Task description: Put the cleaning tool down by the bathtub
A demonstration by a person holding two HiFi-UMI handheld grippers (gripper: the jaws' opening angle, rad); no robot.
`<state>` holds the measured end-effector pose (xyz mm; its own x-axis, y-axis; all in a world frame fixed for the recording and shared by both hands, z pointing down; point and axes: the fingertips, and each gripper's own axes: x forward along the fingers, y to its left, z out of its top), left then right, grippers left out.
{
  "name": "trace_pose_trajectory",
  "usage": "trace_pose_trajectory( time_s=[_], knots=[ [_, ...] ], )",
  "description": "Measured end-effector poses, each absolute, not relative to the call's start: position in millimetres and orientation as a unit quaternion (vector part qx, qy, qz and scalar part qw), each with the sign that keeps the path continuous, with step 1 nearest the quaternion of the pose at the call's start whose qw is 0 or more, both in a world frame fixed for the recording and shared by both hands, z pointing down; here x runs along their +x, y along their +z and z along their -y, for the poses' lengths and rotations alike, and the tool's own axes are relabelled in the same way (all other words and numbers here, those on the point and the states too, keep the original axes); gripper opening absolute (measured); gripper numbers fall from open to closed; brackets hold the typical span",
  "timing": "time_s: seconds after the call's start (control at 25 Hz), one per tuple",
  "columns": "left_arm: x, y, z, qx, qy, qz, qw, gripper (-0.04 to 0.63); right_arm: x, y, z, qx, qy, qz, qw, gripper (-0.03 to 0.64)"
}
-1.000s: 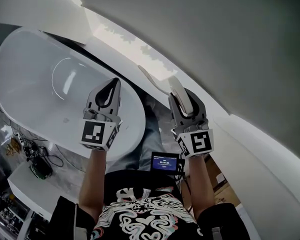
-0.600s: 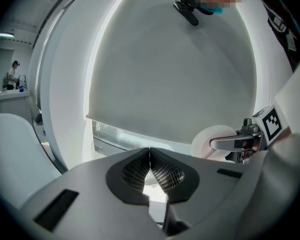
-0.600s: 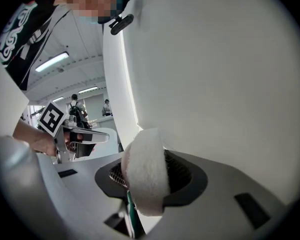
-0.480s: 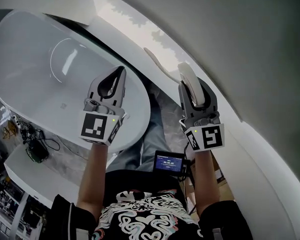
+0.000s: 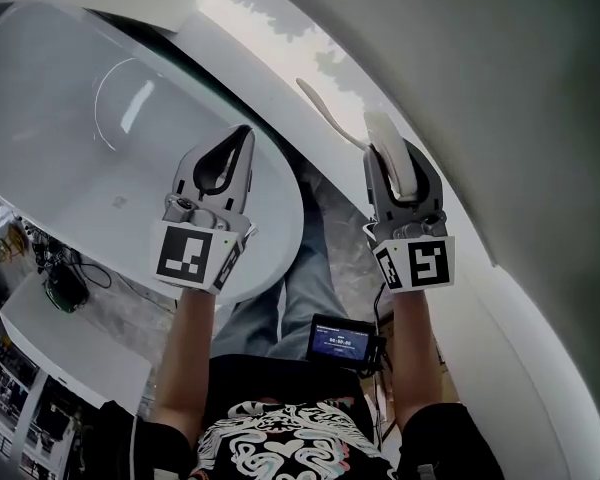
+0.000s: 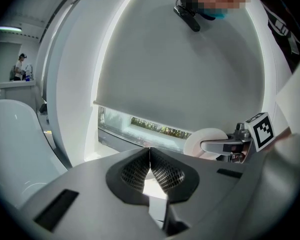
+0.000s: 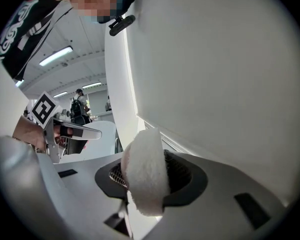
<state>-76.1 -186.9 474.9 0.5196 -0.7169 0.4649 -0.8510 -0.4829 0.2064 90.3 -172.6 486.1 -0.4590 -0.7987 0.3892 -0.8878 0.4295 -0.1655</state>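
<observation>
The cleaning tool (image 5: 332, 120) is white, with a long curved handle and a fuzzy pad (image 7: 145, 174). My right gripper (image 5: 397, 158) is shut on that pad, and the handle sticks out up and to the left past the jaws. The tool hangs over the gap between the white bathtub (image 5: 70, 108) and the curved wall. My left gripper (image 5: 242, 140) hovers over the tub's near rim, and its jaws (image 6: 150, 159) meet with nothing between them. In the left gripper view the round pad (image 6: 204, 142) shows in the right gripper's hold.
A low window strip (image 5: 270, 30) runs behind the tub under a large grey curved wall. A small screen (image 5: 338, 340) hangs at the person's waist. Cables and gear (image 5: 62, 286) lie at the left beside the tub. A person (image 6: 21, 66) stands far off.
Both grippers have sunk lower beside the tub. The right one still has the tool and has drifted a little right in the head view. Neither grip has changed.
</observation>
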Motion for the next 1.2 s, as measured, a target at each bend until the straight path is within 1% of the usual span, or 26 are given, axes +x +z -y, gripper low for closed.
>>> trace_pose_trajectory(
  time_s=[0.16, 0.48, 0.76, 1.0, 1.2],
  knots=[
    [-76.3, 487.5, 186.4, 0.84, 0.148, 0.475, 0.215, 0.017, 85.6, 506.4, 179.5, 0.495, 0.169, 0.843, 0.129, 0.164],
    [-83.0, 522.3, 186.4, 0.833, 0.158, 0.482, 0.223, 0.017, 79.5, 541.0, 207.0, 0.48, 0.147, 0.856, 0.123, 0.164],
    [-80.6, 535.8, 185.3, 0.832, 0.153, 0.48, 0.231, 0.017, 85.1, 555.7, 227.9, 0.484, 0.135, 0.859, 0.092, 0.163],
    [-80.8, 543.3, 190.4, 0.833, 0.152, 0.482, 0.226, 0.017, 80.9, 569.1, 225.4, 0.482, 0.134, 0.861, 0.094, 0.164],
    [-80.6, 555.3, 195.0, 0.831, 0.154, 0.484, 0.229, 0.017, 77.6, 587.8, 218.6, 0.473, 0.129, 0.865, 0.108, 0.164]
  ],
)
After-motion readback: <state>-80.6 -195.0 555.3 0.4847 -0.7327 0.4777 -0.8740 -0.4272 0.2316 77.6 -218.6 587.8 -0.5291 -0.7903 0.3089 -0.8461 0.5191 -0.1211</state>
